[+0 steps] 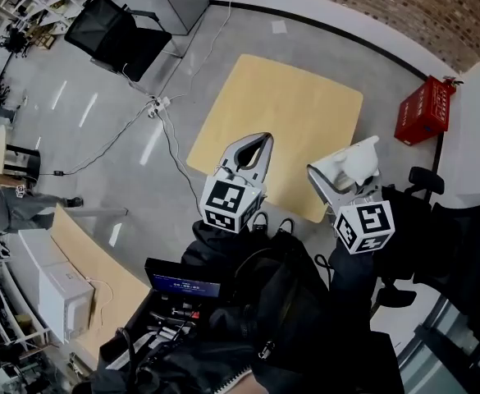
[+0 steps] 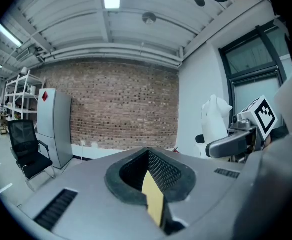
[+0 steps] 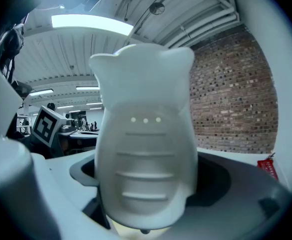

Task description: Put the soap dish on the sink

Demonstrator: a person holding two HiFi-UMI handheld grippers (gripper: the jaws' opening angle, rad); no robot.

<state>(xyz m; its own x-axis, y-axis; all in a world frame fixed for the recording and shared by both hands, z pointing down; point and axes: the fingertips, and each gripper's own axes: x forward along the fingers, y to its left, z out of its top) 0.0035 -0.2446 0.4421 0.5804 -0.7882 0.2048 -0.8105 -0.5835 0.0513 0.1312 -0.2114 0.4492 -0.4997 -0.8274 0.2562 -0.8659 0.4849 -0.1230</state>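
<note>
Your right gripper point(image 1: 344, 171) is grasping the white soap dish point(image 3: 145, 134); your left gripper point(image 1: 257, 142) is hanging clenched, empty, beside it.

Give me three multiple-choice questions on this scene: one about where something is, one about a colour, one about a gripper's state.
1. Where is the soap dish?
A. lying on the floor
B. in the right gripper
C. on a chair

2. What colour is the crate?
A. red
B. blue
C. green

3. How do the left gripper jaws stand?
A. wide apart
B. shut on a cup
C. together, holding nothing

Answers:
1. B, the right gripper view shows the white dish clamped upright between the jaws.
2. A, the head view shows it bright red.
3. C, the jaw tips meet with nothing between them.
</note>
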